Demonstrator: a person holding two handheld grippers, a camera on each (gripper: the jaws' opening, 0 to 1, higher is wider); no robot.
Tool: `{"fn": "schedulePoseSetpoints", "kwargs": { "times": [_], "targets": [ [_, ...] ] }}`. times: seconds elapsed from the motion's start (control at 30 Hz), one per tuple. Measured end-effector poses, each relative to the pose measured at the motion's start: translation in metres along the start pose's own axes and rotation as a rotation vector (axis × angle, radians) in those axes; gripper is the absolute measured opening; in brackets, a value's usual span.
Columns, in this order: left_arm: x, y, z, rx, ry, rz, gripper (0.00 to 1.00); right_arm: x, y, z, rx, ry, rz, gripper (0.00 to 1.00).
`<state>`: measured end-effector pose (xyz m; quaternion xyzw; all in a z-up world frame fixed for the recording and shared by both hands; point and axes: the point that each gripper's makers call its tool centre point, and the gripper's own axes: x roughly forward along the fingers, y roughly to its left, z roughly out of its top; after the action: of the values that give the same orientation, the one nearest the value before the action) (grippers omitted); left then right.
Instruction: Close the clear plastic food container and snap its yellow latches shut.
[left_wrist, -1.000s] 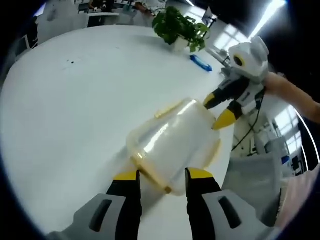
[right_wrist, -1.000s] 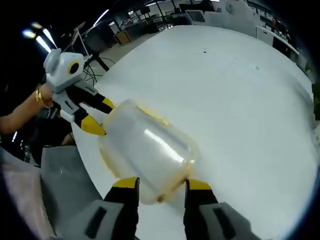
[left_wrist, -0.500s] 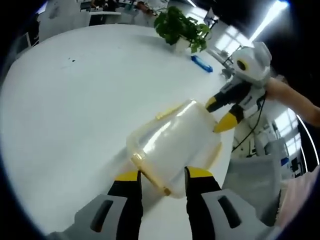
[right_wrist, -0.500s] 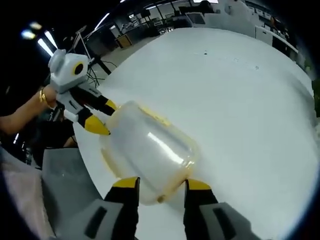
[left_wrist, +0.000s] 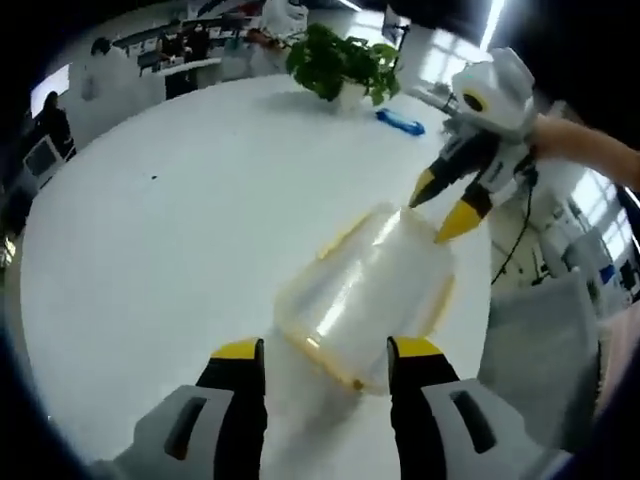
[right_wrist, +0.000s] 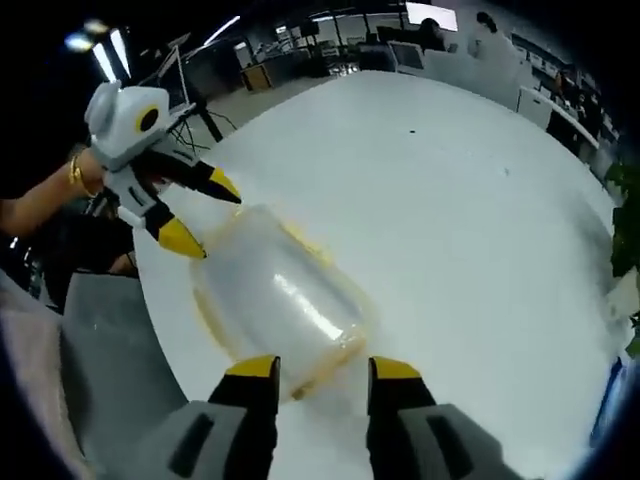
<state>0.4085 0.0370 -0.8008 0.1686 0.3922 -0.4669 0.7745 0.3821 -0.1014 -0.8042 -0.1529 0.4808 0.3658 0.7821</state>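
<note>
my left tool (left_wrist: 325, 352) is spread open at the near end of the clear container (left_wrist: 368, 293). my right tool (right_wrist: 322, 368) is also open, at the opposite end. the container lies on the white counter (left_wrist: 170, 230) between them, yellow latches (left_wrist: 335, 367) showing. a potted plant (left_wrist: 335, 62) stands far off.

Plain white desk (left_wrist: 150, 230). Clear, glossy food container (left_wrist: 365, 295) edged with pale yellow latches (left_wrist: 330, 362). Grey left hand-held gripper (left_wrist: 325, 358) tipped yellow over black; same colours on the right hand-held gripper (right_wrist: 320, 372). At 12 o'clock, green plant (left_wrist: 335, 62); at 1 o'clock, blue object (left_wrist: 400, 122).
</note>
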Motion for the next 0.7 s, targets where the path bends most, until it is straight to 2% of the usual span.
{"fn": "schedulePoseSetpoints", "kwargs": {
  "times": [0.03, 0.1, 0.13, 0.2, 0.43, 0.57, 0.67, 0.7],
  "targets": [
    [0.001, -0.003, 0.004, 0.023, -0.009, 0.001, 0.45, 0.0, 0.001, 0.004, -0.034, -0.007, -0.004, 0.31],
    [0.003, -0.006, 0.01, 0.089, -0.026, -0.001, 0.45, -0.001, 0.006, 0.013, -0.033, -0.029, 0.003, 0.31],
    [0.004, -0.008, 0.01, 0.102, -0.031, -0.006, 0.45, 0.0, 0.011, 0.023, -0.046, -0.062, 0.019, 0.31],
    [0.007, -0.013, 0.01, 0.093, -0.03, -0.025, 0.44, 0.001, 0.016, 0.032, -0.06, -0.086, 0.028, 0.3],
    [0.009, -0.025, 0.013, 0.119, -0.052, -0.069, 0.35, 0.006, 0.032, 0.036, -0.109, -0.071, 0.079, 0.25],
    [0.013, -0.028, 0.013, 0.128, -0.06, -0.075, 0.33, 0.015, 0.045, 0.042, -0.148, -0.103, 0.127, 0.25],
    [0.018, -0.032, 0.01, 0.153, -0.083, -0.075, 0.32, 0.023, 0.051, 0.045, -0.172, -0.109, 0.136, 0.26],
    [0.018, -0.033, 0.012, 0.163, -0.107, -0.07, 0.33, 0.026, 0.051, 0.047, -0.179, -0.112, 0.131, 0.26]
  ]
}}
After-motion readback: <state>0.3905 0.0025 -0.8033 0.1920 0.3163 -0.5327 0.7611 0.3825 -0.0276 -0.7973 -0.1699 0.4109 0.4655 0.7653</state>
